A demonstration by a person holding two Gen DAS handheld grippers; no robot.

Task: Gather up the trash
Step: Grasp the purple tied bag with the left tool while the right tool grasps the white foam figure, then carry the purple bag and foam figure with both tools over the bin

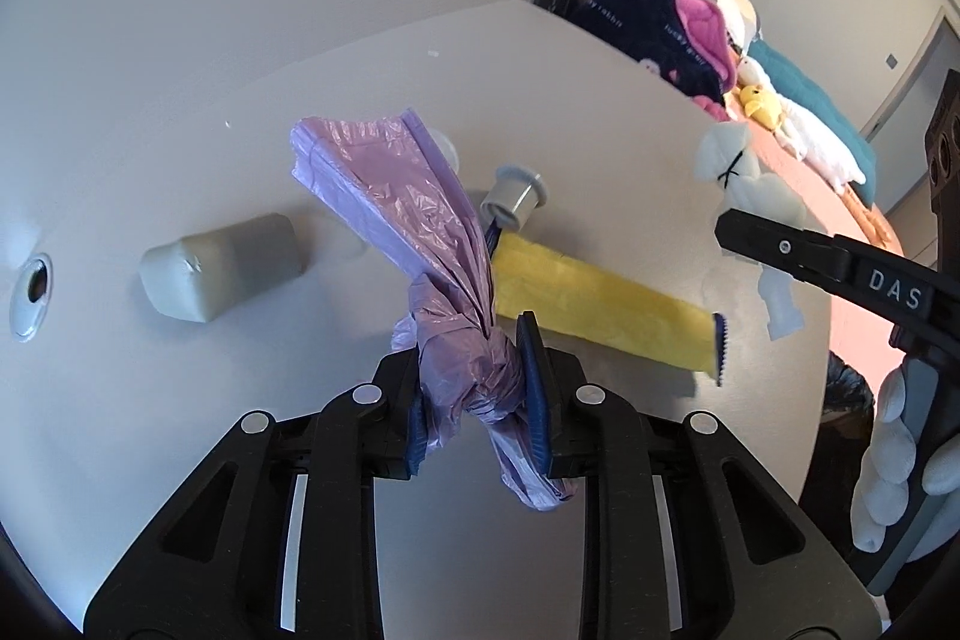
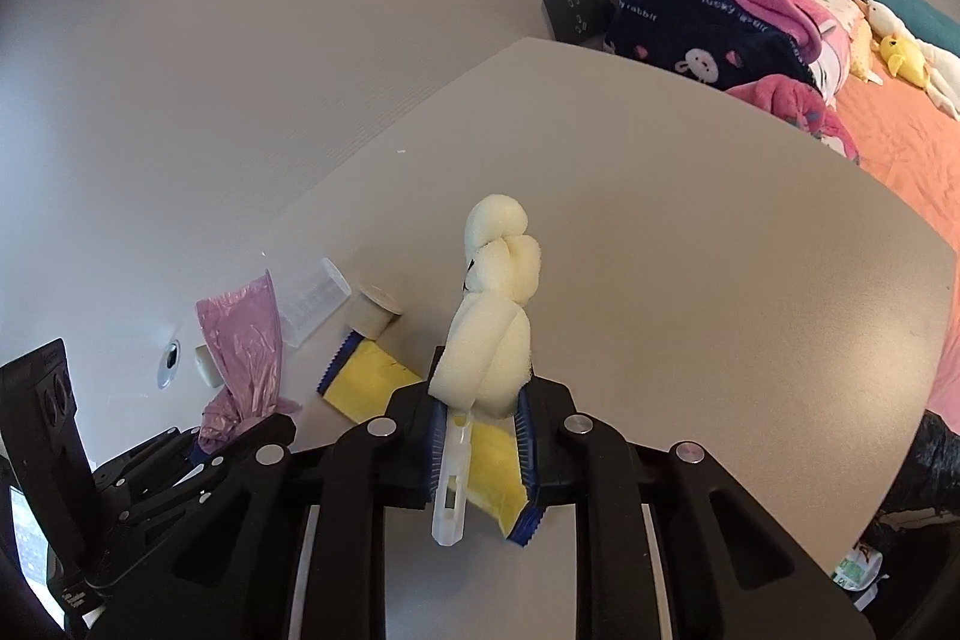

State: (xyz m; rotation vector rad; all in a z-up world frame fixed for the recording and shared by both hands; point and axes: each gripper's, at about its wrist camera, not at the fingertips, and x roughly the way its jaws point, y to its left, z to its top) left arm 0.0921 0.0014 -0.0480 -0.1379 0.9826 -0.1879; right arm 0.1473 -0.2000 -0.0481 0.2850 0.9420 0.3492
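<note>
My left gripper is shut on the knotted neck of a crumpled purple plastic bag, which stands up off the white table. My right gripper is shut on a white foam piece tied with black thread, and a clear plastic stick hangs below the jaws. A yellow wrapper with blue serrated ends lies flat on the table between the two grippers. In the left wrist view the right gripper and its foam piece show at the right, held by a gloved hand.
A small grey cup lies on its side behind the bag, next to a clear plastic container. A grey block and a cable hole are at the left. A bed with piled clothes borders the table's far edge. A black bag sits low right.
</note>
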